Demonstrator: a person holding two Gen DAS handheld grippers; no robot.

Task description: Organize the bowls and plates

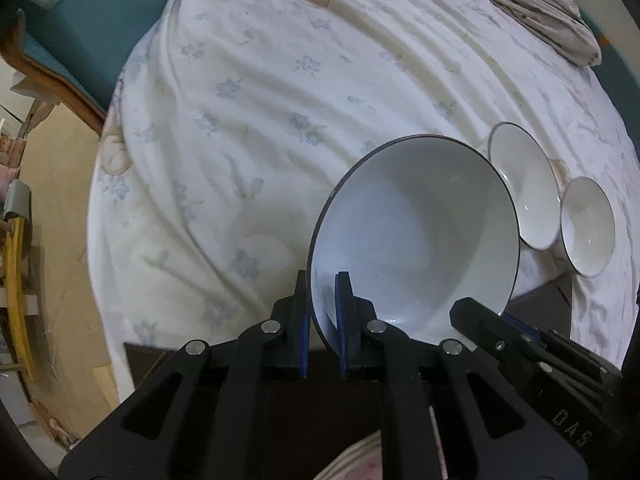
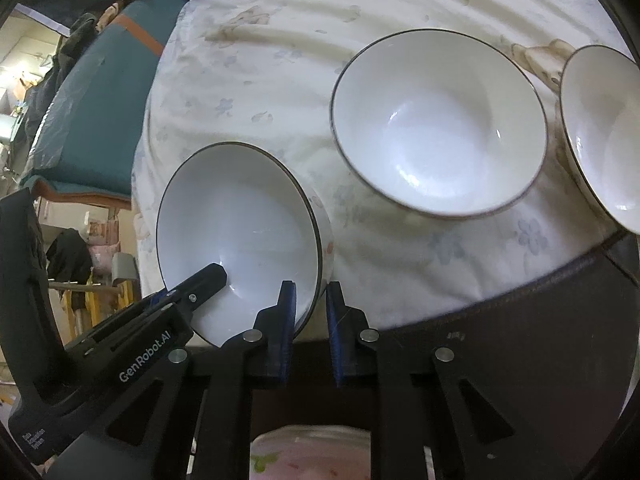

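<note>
Left wrist view first: the left gripper [image 1: 322,312] is clenched on the rim of the big bowl [image 1: 412,232], one blue pad inside the wall, one outside, so the bowl tilts up with its opening toward the camera. Off to the claw's right, the right gripper [image 1: 486,322] meets the same bowl at the opposite rim. That looks like a two-handed hold, probably to keep a wide, heavy bowl from swinging. Beyond and right of the claw, two smaller bowls, the middle bowl [image 1: 524,188] and the far bowl [image 1: 586,228], sit side by side on the flowered cloth [image 1: 248,128] that covers the table.

Now the right wrist view: the right gripper [image 2: 310,312] has its pads either side of the big bowl's [image 2: 236,232] near rim, inner pad against the white wall and jaws nearly closed, so I read it as grasping. The left gripper [image 2: 212,276] comes in from the claw's left, its tip inside the bowl. Ahead and right, the middle bowl [image 2: 438,124] stands upright, the far bowl [image 2: 604,136] just past it. Nesting looks like the plan, my guess only.
</note>
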